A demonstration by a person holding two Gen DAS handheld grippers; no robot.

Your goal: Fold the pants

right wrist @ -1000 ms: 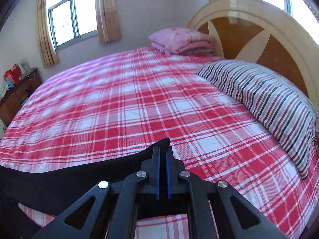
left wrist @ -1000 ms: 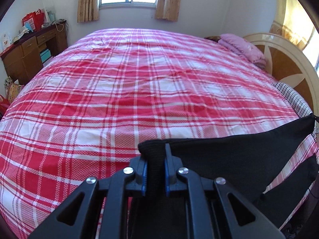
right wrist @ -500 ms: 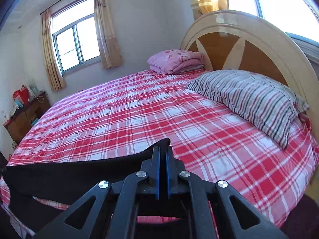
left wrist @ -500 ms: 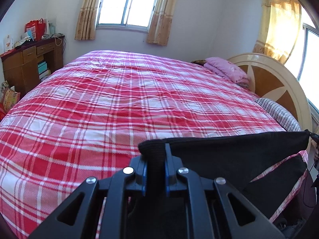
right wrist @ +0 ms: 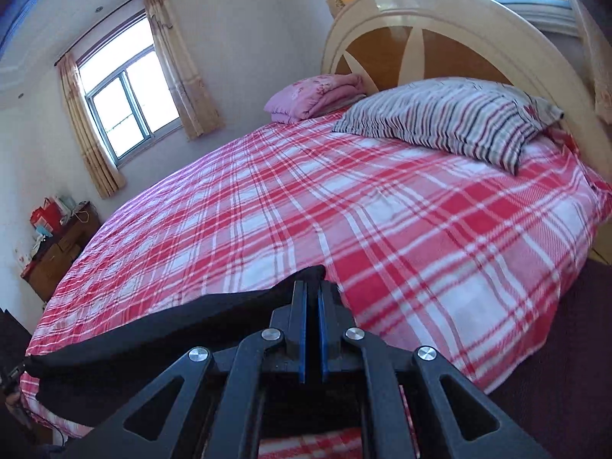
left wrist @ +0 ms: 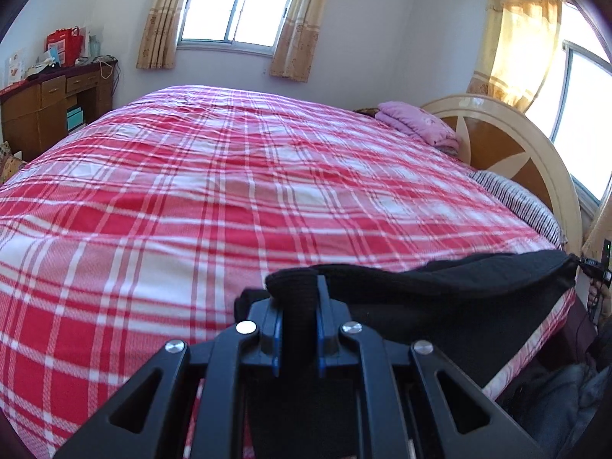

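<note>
The black pants (left wrist: 440,298) hang stretched between my two grippers above the near edge of the bed. My left gripper (left wrist: 297,298) is shut on a thick bunched corner of the pants. My right gripper (right wrist: 313,294) is shut on the other corner of the pants (right wrist: 160,329), which stretch away to the left in the right wrist view. The lower part of the pants hangs below the held edge and is mostly hidden by the grippers.
A bed with a red and white plaid sheet (left wrist: 229,191) fills both views. A striped pillow (right wrist: 451,118) and a folded pink blanket (right wrist: 317,95) lie by the curved headboard (right wrist: 440,34). A wooden desk (left wrist: 49,103) stands at the far left wall.
Both grippers have risen and tilted up with the pants, so more of the walls, windows and headboard show. Both grips on the pants are unchanged.
</note>
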